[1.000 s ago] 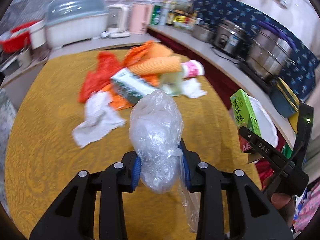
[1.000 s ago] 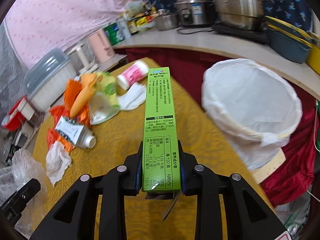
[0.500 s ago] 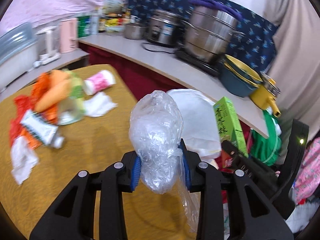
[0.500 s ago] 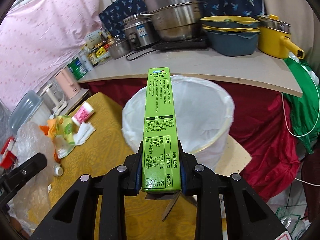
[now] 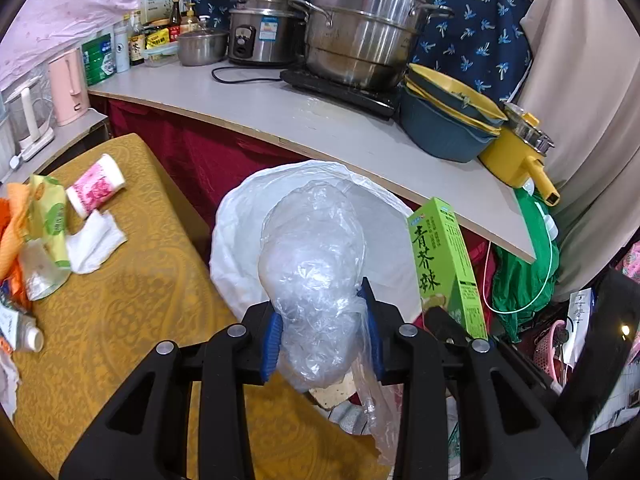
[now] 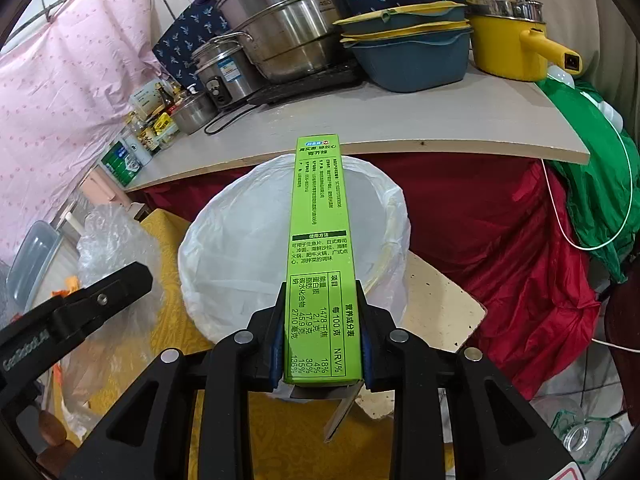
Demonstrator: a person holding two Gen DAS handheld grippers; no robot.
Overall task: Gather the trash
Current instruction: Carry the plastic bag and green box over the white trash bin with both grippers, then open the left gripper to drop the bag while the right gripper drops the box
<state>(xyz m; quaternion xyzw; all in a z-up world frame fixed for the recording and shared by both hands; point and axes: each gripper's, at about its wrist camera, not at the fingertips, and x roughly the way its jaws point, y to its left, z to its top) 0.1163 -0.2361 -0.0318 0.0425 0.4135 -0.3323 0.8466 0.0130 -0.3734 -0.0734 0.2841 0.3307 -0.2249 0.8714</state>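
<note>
My left gripper point(image 5: 322, 336) is shut on a crumpled clear plastic bag point(image 5: 316, 264) and holds it in front of the white-lined trash bin point(image 5: 228, 236). My right gripper point(image 6: 322, 336) is shut on a long green box point(image 6: 320, 240), which points over the same bin point(image 6: 224, 248). The green box also shows in the left wrist view point(image 5: 444, 268), at the bin's right. The left gripper with its bag shows in the right wrist view point(image 6: 104, 248), at the bin's left. More trash lies on the yellow table point(image 5: 120, 300): a pink cup point(image 5: 96, 188), white tissue point(image 5: 94, 242), a tube point(image 5: 22, 330).
A counter point(image 5: 320, 128) behind the bin carries steel pots point(image 5: 360, 28), a rice cooker point(image 5: 264, 28), blue and yellow bowls point(image 5: 448, 120) and a yellow pot point(image 5: 516, 152). Red cloth point(image 6: 500, 220) hangs under it. Green fabric point(image 6: 600, 184) and a clear bottle point(image 6: 580, 436) lie at the right.
Both grippers have swung right from the trash pile on the table to the trash bin, each still holding its item. The bin now sits directly ahead of both.
</note>
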